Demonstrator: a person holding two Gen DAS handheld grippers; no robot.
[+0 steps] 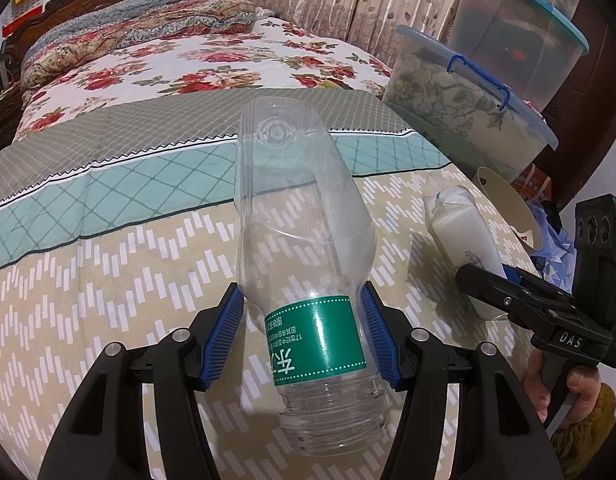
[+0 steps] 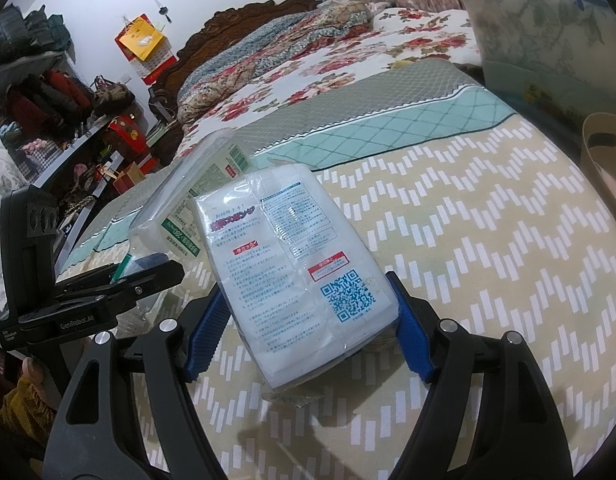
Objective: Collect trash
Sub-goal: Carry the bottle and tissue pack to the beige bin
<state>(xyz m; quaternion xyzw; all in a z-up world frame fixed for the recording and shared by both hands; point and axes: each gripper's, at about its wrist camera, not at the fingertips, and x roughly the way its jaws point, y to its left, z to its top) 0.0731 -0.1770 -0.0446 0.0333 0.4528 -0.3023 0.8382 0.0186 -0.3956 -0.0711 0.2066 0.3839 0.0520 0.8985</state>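
The left gripper (image 1: 304,328) pinches a clear bottle (image 1: 304,240); the right gripper (image 2: 308,332) pinches a white packet (image 2: 296,272). Bare bed (image 2: 488,240) lies toward one o'clock; a paper bag (image 2: 604,160) stands at its three o'clock edge.

Clear plastic bottle (image 1: 304,264), green label, empty, capless, base tilted up away from bed, clamped at label. White plastic-wrapped packet (image 2: 296,268), printed text, QR code, tilted, clamped at sides.
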